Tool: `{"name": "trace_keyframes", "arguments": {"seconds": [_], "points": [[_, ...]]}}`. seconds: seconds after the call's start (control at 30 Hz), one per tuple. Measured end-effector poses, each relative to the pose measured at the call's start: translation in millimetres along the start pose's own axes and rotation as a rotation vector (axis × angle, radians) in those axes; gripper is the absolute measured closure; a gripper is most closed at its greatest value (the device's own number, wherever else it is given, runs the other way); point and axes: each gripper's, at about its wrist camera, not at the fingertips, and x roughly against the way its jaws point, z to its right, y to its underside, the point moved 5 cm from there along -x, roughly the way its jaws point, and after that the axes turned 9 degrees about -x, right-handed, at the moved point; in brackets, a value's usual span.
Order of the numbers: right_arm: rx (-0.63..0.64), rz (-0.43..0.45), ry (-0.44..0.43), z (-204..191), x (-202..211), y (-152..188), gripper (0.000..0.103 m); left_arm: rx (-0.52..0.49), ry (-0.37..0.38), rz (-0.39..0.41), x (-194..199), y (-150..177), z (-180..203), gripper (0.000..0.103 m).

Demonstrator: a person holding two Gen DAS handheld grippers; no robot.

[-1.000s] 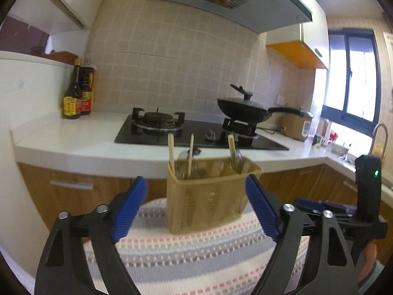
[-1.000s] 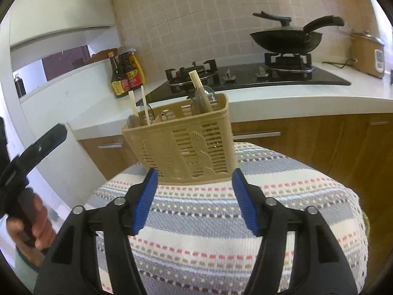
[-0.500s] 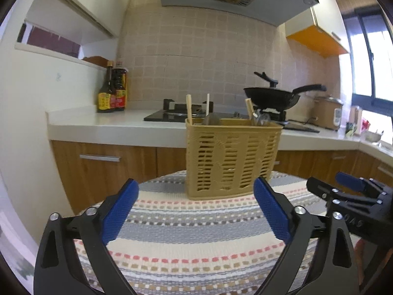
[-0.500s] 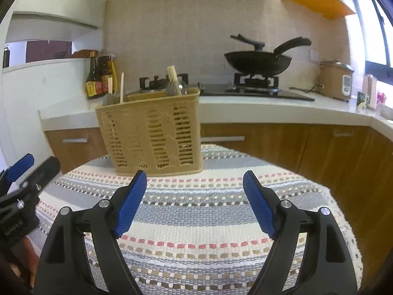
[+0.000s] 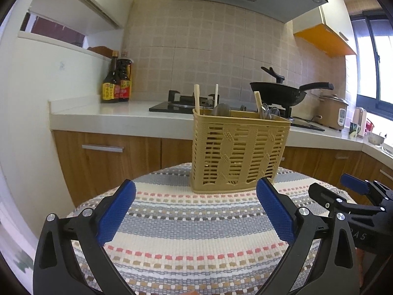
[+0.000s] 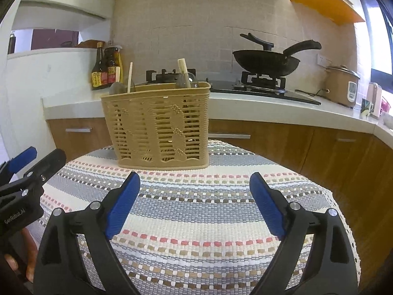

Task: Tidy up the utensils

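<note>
The left gripper (image 5: 195,211) is hovering low over the striped cloth (image 5: 196,241), pointing almost level toward the basket (image 5: 237,152). Its blue pads (image 5: 115,211) are standing wide apart with nothing between them, fully released. The right gripper (image 6: 194,204) is hovering beside it at about the same height, tilting slightly down; its jaws are opening, and only bare cloth (image 6: 196,221) is lying between them. In the left view the right gripper (image 5: 356,196) is showing at the right edge; in the right view the left gripper (image 6: 27,162) is showing at the left edge, with fingers (image 6: 14,260) of the person's hand below it.

The basket (image 6: 159,127) is standing upright on the cloth at the far side of the table, ahead of both grippers and apart from them. Chopsticks (image 5: 197,99) and spoons (image 5: 266,110) are sticking up from it, chopsticks (image 6: 183,72) leaning at its right end in the right view.

Compared with a second ago, both grippers are sitting lower and more level: the basket is now appearing side-on rather than from above. The right jaws, then close to the basket's base, are now wider and farther back. The basket itself is staying where it was.
</note>
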Motion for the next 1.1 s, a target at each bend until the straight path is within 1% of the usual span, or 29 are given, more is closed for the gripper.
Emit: {"name": "trace_keyframes", "arguments": {"seconds": [0.2, 0.37, 0.57, 0.77, 1.1], "points": [[0.004, -0.012, 0.001, -0.3, -2.3, 1.2, 0.014, -0.009, 0.003, -0.004, -0.3, 0.0, 2.4, 0.008], [-0.011, -0.019, 0.003, 1.7, -3.3, 0.9, 0.01, -0.01, 0.003, -0.013, -1.9, 0.4, 2.7, 0.008], [-0.028, -0.022, 0.001, 4.4, -3.6, 0.8, 0.009, -0.015, 0.005, -0.017, -2.6, 0.8, 3.8, 0.008], [-0.012, -0.011, -0.004, 2.1, -2.2, 0.7, 0.009, -0.011, -0.001, -0.01, -1.4, 0.3, 3.9, 0.008], [-0.045, -0.017, -0.01, 8.0, -2.2, -0.7, 0.009, -0.016, 0.002, -0.01, -1.4, -0.1, 5.4, 0.008]]}}
